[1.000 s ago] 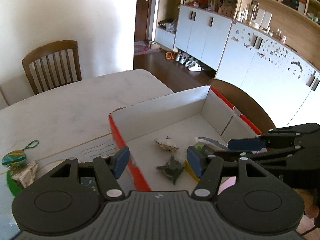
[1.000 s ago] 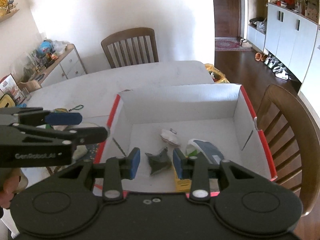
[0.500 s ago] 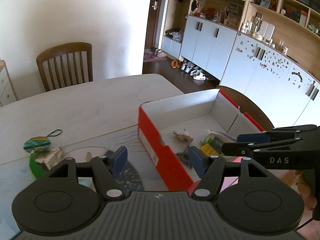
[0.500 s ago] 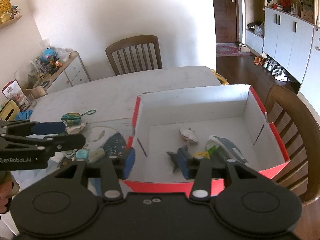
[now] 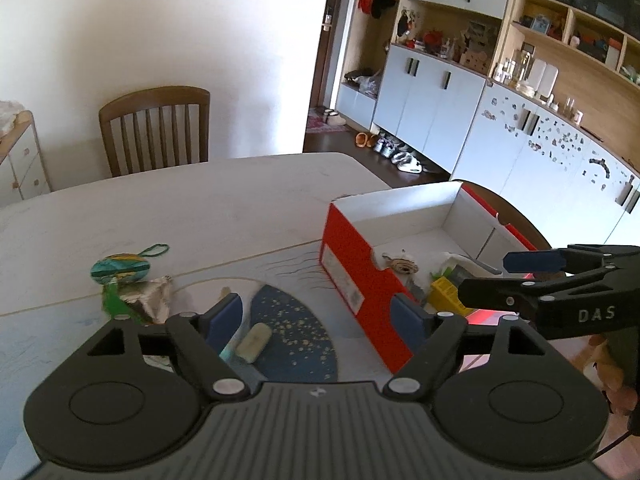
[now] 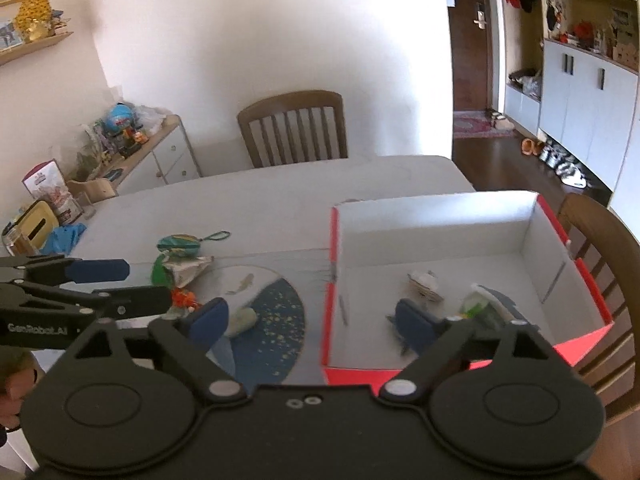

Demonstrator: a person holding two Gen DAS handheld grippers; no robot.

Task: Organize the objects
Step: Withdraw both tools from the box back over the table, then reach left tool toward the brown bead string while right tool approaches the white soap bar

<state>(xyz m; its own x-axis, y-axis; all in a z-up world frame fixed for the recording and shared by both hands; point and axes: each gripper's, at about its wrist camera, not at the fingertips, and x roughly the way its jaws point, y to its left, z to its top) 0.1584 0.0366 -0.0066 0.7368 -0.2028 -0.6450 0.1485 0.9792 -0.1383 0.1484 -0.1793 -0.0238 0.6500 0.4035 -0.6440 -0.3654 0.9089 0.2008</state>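
Both hand-held grippers pulled back left from box [image 6: 440, 240], jaws open, empty. Several items boxed; eraser [image 5: 253, 343], pouch [image 5: 120, 267], wrapper [image 5: 148, 298] remain on table [image 5: 180, 208].

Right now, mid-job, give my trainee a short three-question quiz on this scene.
1. True or false: the left tool is shut on the pale eraser.
2. The green-striped pouch lies: A) inside the red box; B) on the table, left of the box; C) on the far chair.
3. Fill in: the yellow block sits ______ the red box.

Key: 1 false, both tools are open and hold nothing; the right tool too. 2 B. 3 inside.
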